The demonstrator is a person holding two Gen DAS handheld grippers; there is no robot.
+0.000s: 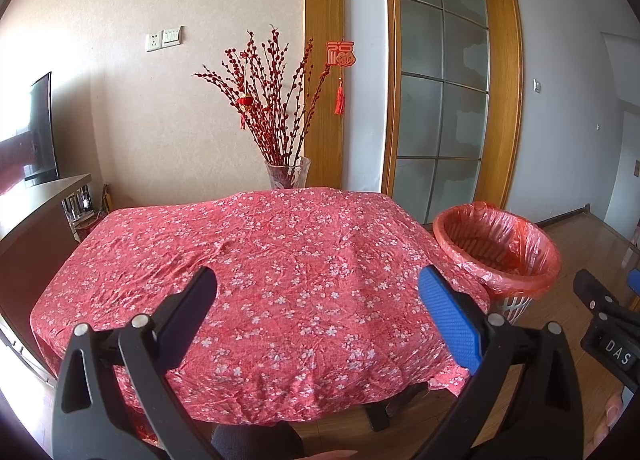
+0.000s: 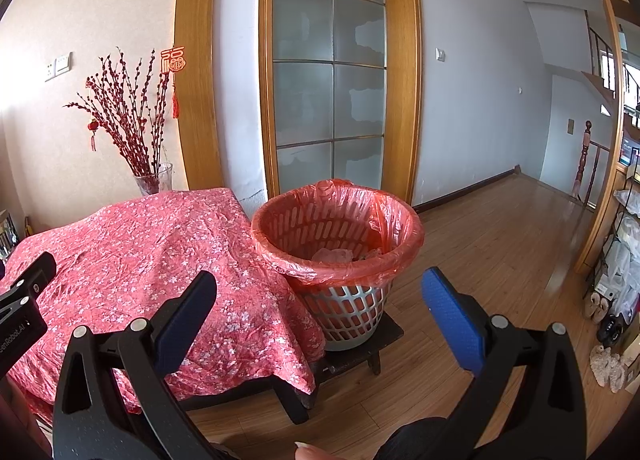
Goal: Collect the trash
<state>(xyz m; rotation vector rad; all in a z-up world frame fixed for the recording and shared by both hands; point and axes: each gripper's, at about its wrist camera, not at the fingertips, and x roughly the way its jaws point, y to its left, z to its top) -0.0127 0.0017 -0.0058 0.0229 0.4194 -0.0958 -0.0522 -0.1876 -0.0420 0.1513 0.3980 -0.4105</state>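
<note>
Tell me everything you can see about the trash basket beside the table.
The trash basket is a round, white, slotted plastic bin, upright, lined with a thin orange-red bag folded over its rim. It stands on a low dark wooden stand, against the draped floral tablecloth. Pale crumpled trash lies inside.

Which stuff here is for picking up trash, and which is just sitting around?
For the job: trash basket, its red bag, left claw, right claw, both open.

Just around: flowered tablecloth, vase, red twigs, slippers.

Table draped in red floral cloth, glass vase at far edge
</note>
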